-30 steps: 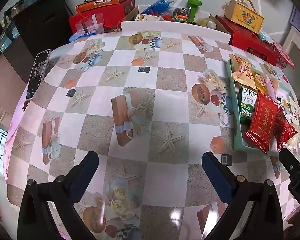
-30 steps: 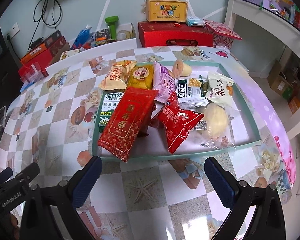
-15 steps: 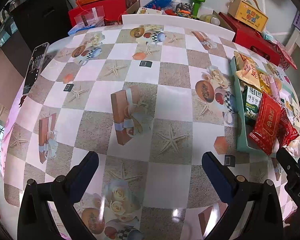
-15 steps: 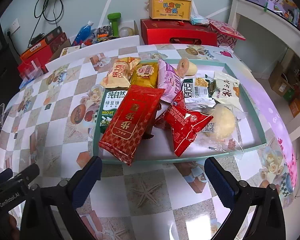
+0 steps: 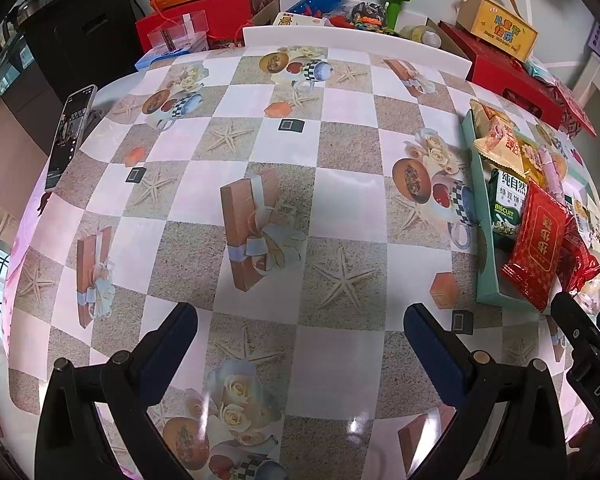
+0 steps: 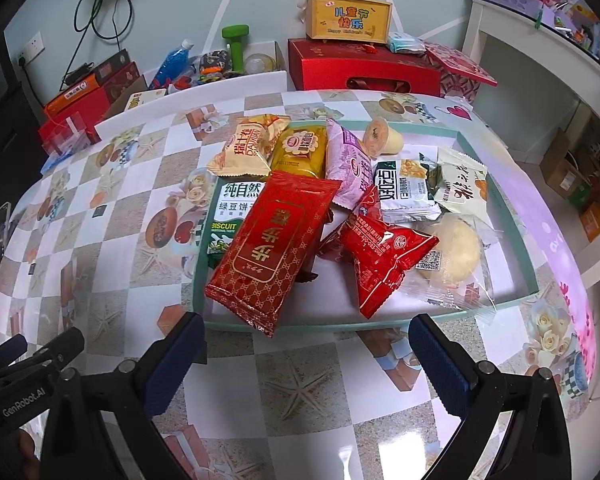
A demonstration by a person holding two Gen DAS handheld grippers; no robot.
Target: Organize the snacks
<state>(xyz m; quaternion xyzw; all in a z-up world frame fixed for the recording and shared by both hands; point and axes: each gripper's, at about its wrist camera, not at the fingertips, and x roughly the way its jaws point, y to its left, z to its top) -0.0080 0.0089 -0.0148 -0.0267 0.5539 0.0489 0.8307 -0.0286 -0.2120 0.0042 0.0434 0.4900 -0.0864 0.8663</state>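
Note:
A shallow teal tray (image 6: 496, 300) holds several snack packs. A long red pack (image 6: 272, 248) overhangs its front left rim, beside a green biscuit pack (image 6: 228, 212) and a smaller red pack (image 6: 384, 256). A clear-wrapped round bun (image 6: 456, 252) lies at the front right. My right gripper (image 6: 308, 344) is open, just short of the tray's front rim, with nothing between its fingers. My left gripper (image 5: 300, 332) is open over bare tablecloth. The tray (image 5: 485, 264) and red pack (image 5: 536, 244) lie to its right.
A phone (image 5: 70, 136) lies at the table's left edge. Red gift boxes (image 6: 360, 68), a yellow carry box (image 6: 348, 12), a green dumbbell (image 6: 236, 40) and a blue bottle (image 6: 172, 64) crowd the space behind the table. A white shelf (image 6: 540, 52) stands at right.
Both grippers have drifted forward over the table. The tray sits slightly lower and closer in the right wrist view. Both stay open and nothing was picked up.

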